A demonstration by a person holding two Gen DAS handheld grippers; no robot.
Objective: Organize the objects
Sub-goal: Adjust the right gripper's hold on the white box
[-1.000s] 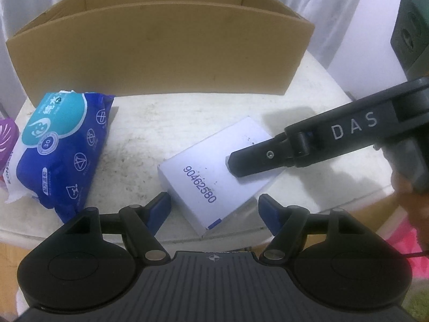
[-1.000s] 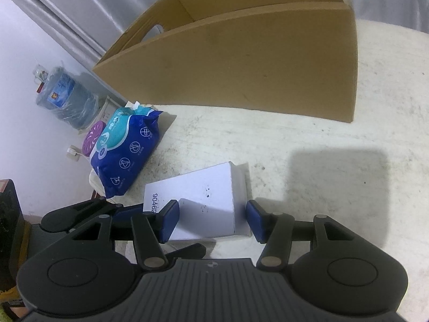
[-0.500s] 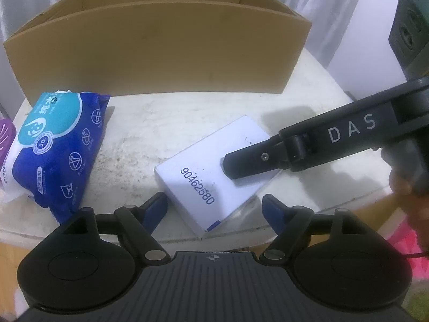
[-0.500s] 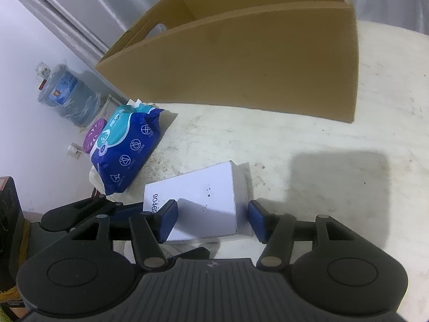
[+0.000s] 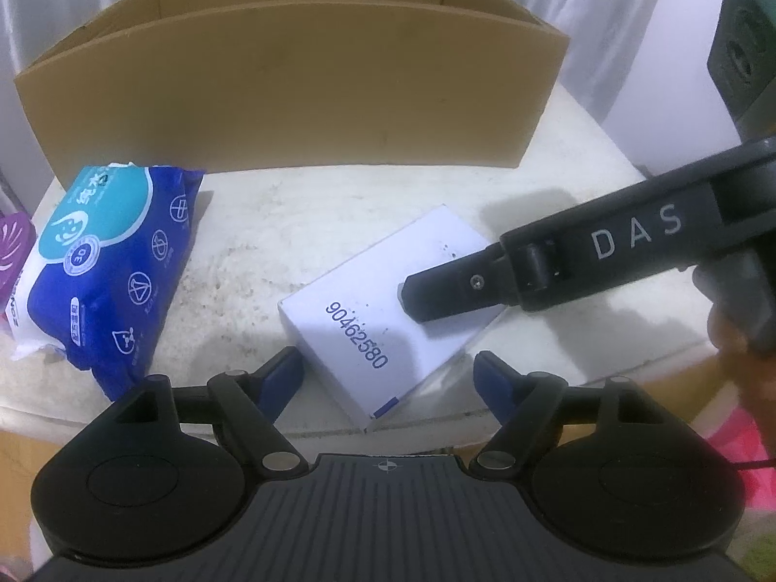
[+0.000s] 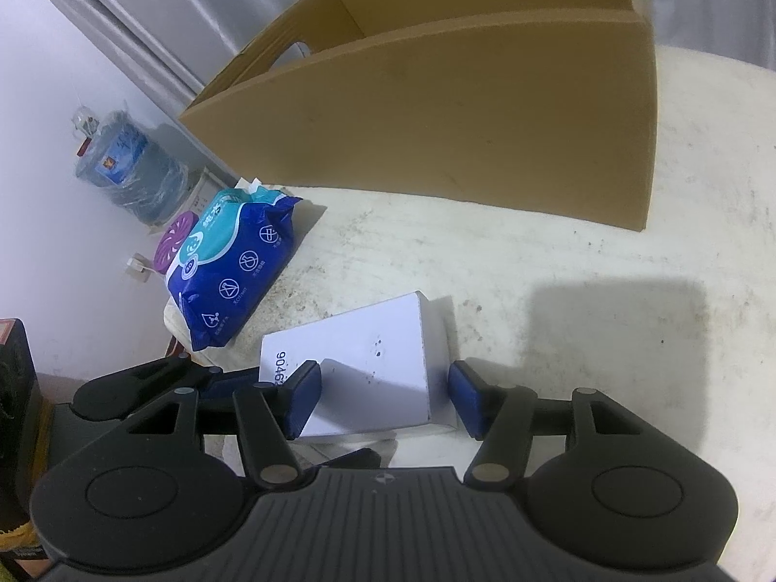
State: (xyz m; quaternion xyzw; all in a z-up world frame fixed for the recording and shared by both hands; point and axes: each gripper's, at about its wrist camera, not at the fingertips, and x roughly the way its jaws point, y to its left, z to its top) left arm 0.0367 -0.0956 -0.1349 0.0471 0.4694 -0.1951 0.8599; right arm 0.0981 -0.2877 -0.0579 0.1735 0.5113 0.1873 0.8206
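Left fingers opening, straddling white box; right fingers likewise.

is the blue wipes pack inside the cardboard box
No, the blue wipes pack lies on the table in front of the cardboard box.

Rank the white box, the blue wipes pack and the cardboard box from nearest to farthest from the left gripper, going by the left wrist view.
1. White box: between the left gripper's opening jaws, untouched by its pads.
2. Blue wipes pack: on the table's left side.
3. Cardboard box: across the back of the table.
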